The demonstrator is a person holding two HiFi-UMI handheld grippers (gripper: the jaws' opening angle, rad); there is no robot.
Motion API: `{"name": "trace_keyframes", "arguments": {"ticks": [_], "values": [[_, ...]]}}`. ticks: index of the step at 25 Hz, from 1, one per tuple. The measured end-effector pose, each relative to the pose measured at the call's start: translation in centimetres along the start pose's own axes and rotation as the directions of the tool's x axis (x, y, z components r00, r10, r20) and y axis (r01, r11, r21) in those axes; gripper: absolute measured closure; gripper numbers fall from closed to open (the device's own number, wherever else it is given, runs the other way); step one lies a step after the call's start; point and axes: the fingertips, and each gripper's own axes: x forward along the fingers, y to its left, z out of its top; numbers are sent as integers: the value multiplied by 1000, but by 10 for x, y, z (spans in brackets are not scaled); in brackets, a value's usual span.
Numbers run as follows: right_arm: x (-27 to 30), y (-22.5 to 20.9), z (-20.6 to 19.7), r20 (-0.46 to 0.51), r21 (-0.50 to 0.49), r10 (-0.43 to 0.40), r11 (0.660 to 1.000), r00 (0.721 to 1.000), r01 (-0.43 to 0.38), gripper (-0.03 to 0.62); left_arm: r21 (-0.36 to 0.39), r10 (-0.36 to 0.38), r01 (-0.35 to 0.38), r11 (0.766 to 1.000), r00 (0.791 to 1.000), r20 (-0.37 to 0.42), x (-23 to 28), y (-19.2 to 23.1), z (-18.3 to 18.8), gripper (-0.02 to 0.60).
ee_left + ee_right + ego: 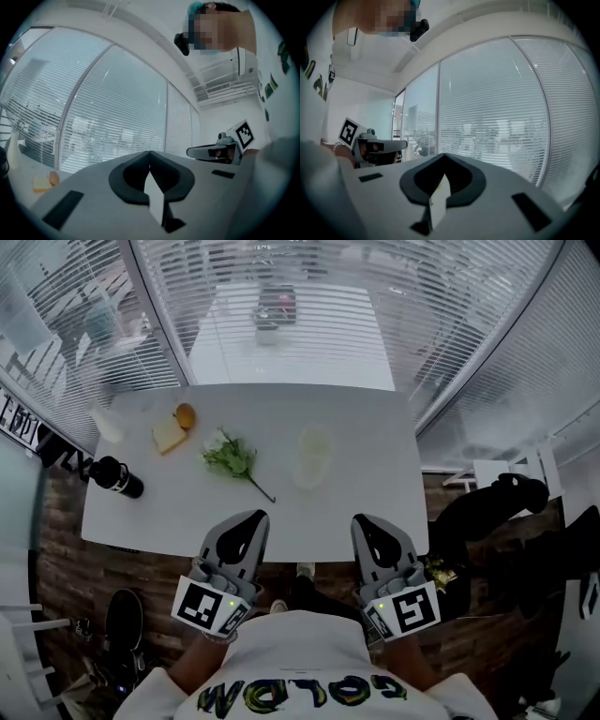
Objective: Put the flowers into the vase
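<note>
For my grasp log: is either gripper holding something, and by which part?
Nothing is held. The left gripper and the right gripper are shut and empty; the flowers lie on the table.

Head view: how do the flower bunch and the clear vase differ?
The green-leaved bunch of white flowers lies flat; the pale translucent vase appears to stand upright, with no flowers in it. The bunch shows dark against the white table; the vase nearly blends in. Both rest on it, apart, bunch left of vase.

Black bottle near yellow block
</note>
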Motion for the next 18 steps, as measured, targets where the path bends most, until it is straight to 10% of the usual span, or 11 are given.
{"name": "trace_keyframes", "arguments": {"ticks": [18], "values": [[58, -106, 7, 6, -17, 42, 999, 999, -42, 585, 3, 35, -34, 999, 999, -14, 114, 16, -2, 568]]}}
